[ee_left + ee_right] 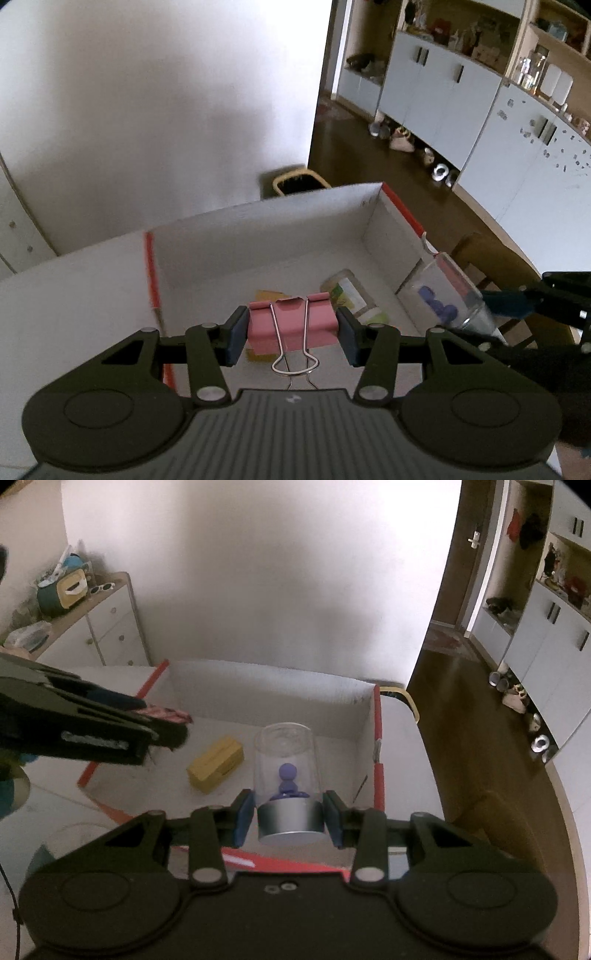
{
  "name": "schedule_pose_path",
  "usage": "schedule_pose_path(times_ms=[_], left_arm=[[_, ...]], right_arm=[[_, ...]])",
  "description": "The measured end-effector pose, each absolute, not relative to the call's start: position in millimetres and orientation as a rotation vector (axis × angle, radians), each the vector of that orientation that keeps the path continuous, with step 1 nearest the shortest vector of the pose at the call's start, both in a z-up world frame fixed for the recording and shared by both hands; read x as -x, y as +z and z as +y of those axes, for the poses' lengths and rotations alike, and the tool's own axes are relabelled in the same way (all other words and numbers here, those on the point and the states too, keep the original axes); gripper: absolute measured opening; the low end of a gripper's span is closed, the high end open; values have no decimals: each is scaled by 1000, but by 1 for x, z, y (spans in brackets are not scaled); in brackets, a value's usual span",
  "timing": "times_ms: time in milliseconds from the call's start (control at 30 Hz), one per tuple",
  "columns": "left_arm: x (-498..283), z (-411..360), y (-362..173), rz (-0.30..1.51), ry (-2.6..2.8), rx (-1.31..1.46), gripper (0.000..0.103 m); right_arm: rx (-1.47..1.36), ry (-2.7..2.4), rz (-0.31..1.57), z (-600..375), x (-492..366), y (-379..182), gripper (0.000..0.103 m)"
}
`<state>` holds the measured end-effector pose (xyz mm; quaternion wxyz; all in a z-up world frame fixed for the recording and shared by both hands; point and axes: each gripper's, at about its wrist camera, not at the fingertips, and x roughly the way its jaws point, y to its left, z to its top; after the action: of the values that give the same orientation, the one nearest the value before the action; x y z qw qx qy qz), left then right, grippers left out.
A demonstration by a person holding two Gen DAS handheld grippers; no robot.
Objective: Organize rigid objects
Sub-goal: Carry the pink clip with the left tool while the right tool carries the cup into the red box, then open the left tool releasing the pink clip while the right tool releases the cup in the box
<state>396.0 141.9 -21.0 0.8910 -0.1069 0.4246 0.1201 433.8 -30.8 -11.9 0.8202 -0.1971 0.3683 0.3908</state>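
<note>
The left tool [291, 334] pinches a pink binder clip [291, 325] between its pads, above the near part of the white box [258, 229]. The right tool [288, 818] is pressed on the silver base of a clear dome [286, 768] with a small purple figure [287, 781] inside, held over the near right part of the box. On the box floor lie a yellow block [216, 762] and a glass jar [351, 293]. Behind the box stands a dark bin [299, 182].
</note>
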Motion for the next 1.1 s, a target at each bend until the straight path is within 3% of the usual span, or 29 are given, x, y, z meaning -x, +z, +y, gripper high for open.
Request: schedule_pose_path(times_ms=[567,1100], left_arm=[[-460,141,-78,993,252,232,50],[-486,144,-105,1086,223,207,48]], right_arm=[[533,768,871,2,-465,-67,39],[560,773,902,11,-472,-81,39]])
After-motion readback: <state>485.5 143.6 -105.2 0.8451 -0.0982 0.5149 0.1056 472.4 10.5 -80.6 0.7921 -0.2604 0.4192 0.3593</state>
